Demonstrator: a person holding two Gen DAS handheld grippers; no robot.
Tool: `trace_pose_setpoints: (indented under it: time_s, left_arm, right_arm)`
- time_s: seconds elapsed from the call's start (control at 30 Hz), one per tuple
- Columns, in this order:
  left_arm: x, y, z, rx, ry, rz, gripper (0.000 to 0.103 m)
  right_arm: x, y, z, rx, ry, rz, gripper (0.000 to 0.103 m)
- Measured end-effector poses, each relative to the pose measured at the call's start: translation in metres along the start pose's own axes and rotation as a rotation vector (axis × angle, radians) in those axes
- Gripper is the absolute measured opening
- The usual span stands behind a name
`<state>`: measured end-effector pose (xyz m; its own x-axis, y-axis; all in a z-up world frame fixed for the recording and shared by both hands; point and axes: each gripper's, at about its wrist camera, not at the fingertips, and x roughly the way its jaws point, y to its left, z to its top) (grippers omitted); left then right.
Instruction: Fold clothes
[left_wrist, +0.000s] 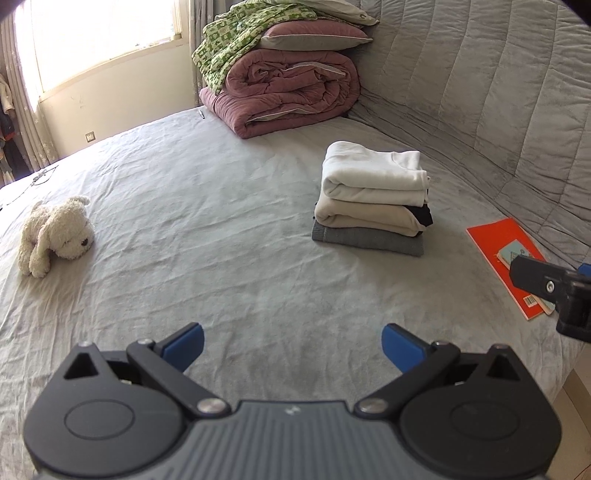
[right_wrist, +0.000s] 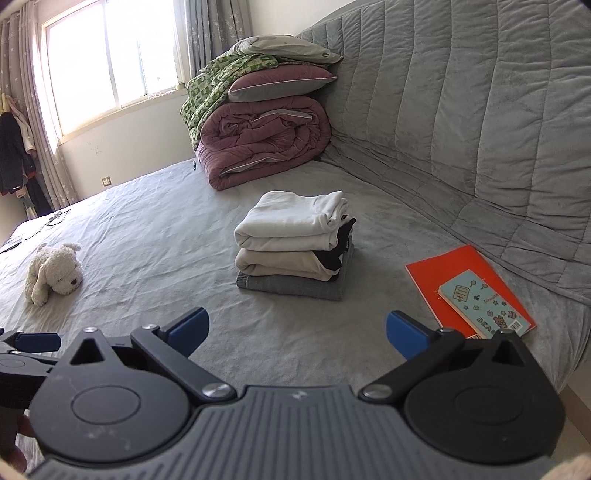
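White-topped folded stack well beyond both grippers' spread, empty fingers.

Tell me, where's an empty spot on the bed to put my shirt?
The big bare patch lies between the toy dog and the folded stack, just ahead of the open right tongs. A narrower gap runs between the stack and the orange book. It's crowded at the back corner, where the quilt pile sits.

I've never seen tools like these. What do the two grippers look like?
Both match: the left gripper and right gripper each have a ribbed grey body, two round black discs, black linkage arms with silver rivets, and blue finger pads. No cables show.
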<state>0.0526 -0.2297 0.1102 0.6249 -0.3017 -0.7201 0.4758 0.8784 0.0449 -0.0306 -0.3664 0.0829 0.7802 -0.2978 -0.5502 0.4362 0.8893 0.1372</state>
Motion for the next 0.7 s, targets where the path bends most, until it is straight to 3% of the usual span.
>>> trace_pose_setpoints:
  time_s: [0.4, 0.7]
  left_arm:
    - [-0.032, 0.003, -0.015, -0.051, 0.01, -0.012, 0.103]
    - [-0.05, 0.006, -0.019, -0.033, 0.001, -0.019, 0.103]
  right_arm:
    - [-0.048, 0.006, -0.012, 0.053, -0.04, -0.004, 0.103]
    - [-0.06, 0.02, -0.011, 0.004, -0.058, -0.022, 0.103]
